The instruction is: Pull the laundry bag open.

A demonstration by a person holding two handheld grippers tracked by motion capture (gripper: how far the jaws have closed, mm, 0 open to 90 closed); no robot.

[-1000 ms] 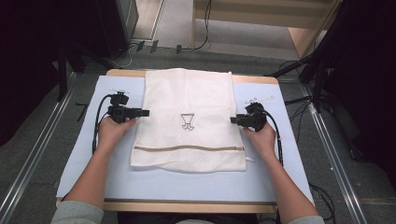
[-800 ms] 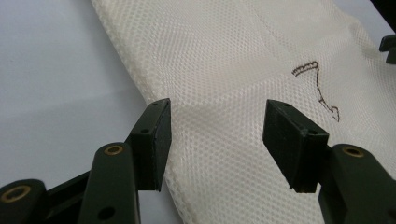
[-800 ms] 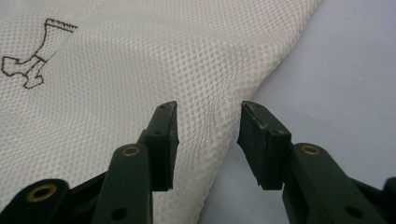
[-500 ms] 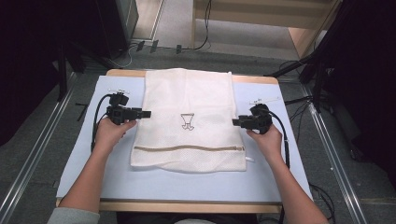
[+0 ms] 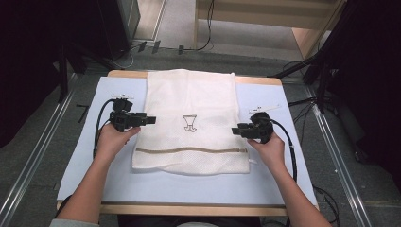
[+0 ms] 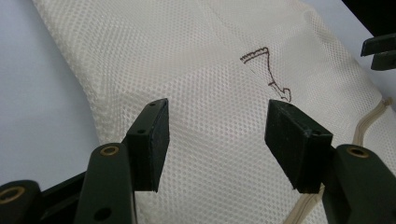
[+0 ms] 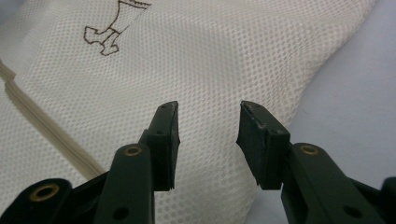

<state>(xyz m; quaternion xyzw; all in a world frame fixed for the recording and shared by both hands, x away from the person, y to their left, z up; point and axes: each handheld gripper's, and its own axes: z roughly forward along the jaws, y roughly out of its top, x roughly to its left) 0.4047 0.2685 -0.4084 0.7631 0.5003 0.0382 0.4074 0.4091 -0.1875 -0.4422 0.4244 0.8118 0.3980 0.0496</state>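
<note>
A cream mesh laundry bag (image 5: 189, 94) lies flat on the pale blue mat, with a small brown logo (image 5: 189, 123) at its middle and a zipper (image 5: 189, 150) near its front edge. My left gripper (image 5: 152, 120) hovers at the bag's left edge, pointing inward. Its jaws have just been opening and stand wide apart over the mesh (image 6: 201, 56), with nothing between them (image 6: 217, 121). My right gripper (image 5: 234, 130) hovers at the bag's right edge and is open (image 7: 208, 123) above the mesh (image 7: 224, 56), gripping nothing. The right gripper's jaw tips (image 6: 379, 50) also show in the left gripper view.
The blue mat (image 5: 279, 179) covers a wooden table (image 5: 189, 209). Bare mat lies to both sides of the bag and in front of it. Cables (image 5: 142, 47) and dark stands crowd the floor behind and beside the table.
Both grippers have drifted slightly toward the near edge of the table. The bag lies as before.
</note>
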